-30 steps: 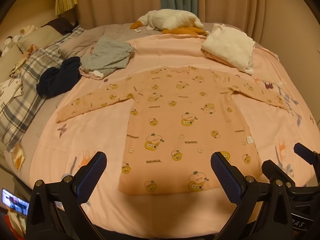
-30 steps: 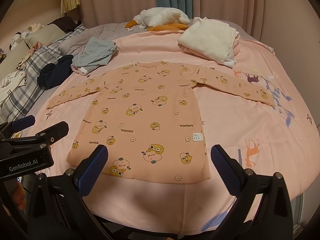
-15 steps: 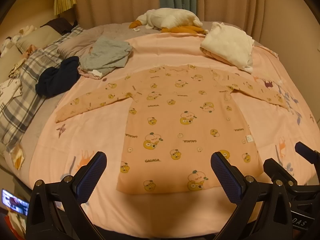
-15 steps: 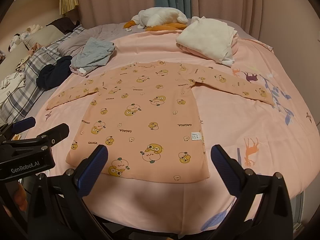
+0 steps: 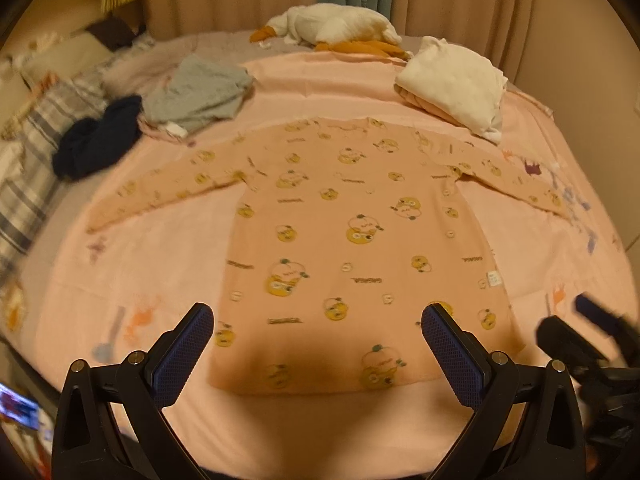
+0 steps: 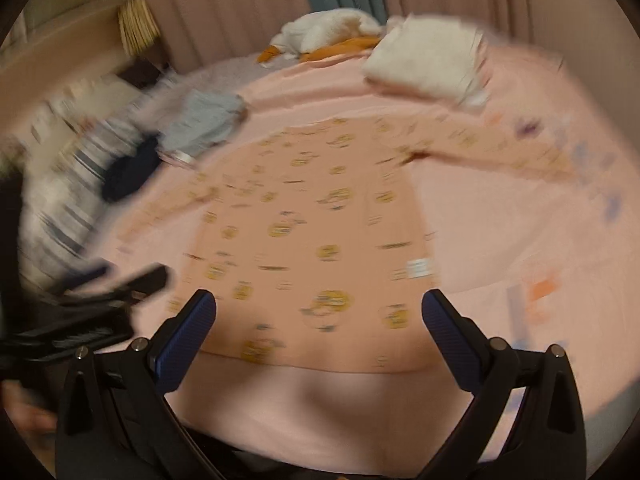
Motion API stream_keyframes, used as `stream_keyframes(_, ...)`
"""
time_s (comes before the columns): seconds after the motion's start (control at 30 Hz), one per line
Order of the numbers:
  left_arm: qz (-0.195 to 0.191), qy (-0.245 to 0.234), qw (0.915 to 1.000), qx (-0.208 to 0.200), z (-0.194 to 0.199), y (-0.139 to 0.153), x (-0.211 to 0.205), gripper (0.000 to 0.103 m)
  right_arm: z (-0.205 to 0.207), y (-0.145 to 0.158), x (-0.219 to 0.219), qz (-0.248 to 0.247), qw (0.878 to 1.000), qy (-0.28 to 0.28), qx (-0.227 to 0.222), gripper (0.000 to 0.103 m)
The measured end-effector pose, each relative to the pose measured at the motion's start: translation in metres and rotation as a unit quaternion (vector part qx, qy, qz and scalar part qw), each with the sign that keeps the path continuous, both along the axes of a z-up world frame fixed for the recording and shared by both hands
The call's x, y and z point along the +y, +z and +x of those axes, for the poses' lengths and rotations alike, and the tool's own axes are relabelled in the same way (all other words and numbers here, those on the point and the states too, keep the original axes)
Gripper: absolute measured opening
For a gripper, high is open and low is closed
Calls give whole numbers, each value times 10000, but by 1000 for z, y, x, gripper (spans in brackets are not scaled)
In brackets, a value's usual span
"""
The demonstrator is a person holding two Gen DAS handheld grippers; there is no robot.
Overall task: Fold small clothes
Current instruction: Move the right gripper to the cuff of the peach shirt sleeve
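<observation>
The left gripper (image 5: pixel 316 330) and right gripper (image 6: pixel 318 316) both hover with fingers spread wide and empty, just short of the near hem of the peach long-sleeved top printed with yellow cartoon fruit (image 5: pixel 352 248). It lies flat on the pink bed sheet (image 5: pixel 168 264), body running straight away from the fingers, sleeves stretched out to either side. The left fingers sit nearer the hem's left corner, the right fingers nearer the labelled right edge.

Your right wrist view is motion-smeared: the shirt (image 6: pixel 312 236) print and its side label (image 6: pixel 418 269) are unreadable. The left gripper (image 6: pixel 100 280) there is only a dark streak, jaw state unclear. In your left wrist view the right gripper (image 5: pixel 592 332) is blurred and cut by the frame edge. The screen (image 5: pixel 16 406) at lower left is cropped, contents illegible.
</observation>
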State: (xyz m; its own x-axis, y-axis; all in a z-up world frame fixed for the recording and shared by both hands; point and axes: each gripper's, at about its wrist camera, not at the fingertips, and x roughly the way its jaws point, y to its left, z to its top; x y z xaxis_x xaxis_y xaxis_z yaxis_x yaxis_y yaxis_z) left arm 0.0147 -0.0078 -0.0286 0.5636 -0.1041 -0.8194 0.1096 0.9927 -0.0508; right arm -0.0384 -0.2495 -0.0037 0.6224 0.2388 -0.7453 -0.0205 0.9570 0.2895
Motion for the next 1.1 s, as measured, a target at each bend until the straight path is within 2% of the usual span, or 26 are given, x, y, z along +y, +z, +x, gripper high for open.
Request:
stream_keyframes(0.07,-341,-42,9992,184,9,-12,3,103,3,-13,-25,1044,9945,3,-45,103)
stream_keyframes(0.13,-746,-116,9965,351,18,-24,7,103,3,-23,-48,1632,9859,-236,-292,103)
stream_keyframes(0.27,-1125,-122,9925,454,36,-41,7,103,9,-39,-98,2022,9735,-873,-610,103)
stream_keyframes(0.33,-1198,-160,9922,301,44,-42,4,103,19,-51,-126,2197,9671,-1184,-484,103)
stream_keyframes(0.43,-1428,-362,9890,95,58,-39,-4,103,34,-64,-168,2109,9601,-1811,-316,103)
stream_keyframes(0.53,-1275,-486,9906,35,76,-34,-16,103,53,-71,-203,1767,9544,-2393,-243,102)
stream_keyframes(0.6,-1182,-546,9915,2,89,-32,-23,103,67,-72,-226,1707,9477,-2688,-219,99)
stream_keyframes(0.77,-1310,-653,9892,6,128,-27,-37,103,103,-82,-282,1943,9232,-3300,-325,91)
stream_keyframes(0.9,-1272,-648,9897,-96,154,-26,-50,103,129,-99,-317,2153,9022,-3720,-353,84)
stream_keyframes(1.1,-1369,-654,9884,-78,180,-31,-63,103,136,-110,-353,2475,8759,-4074,-742,78)
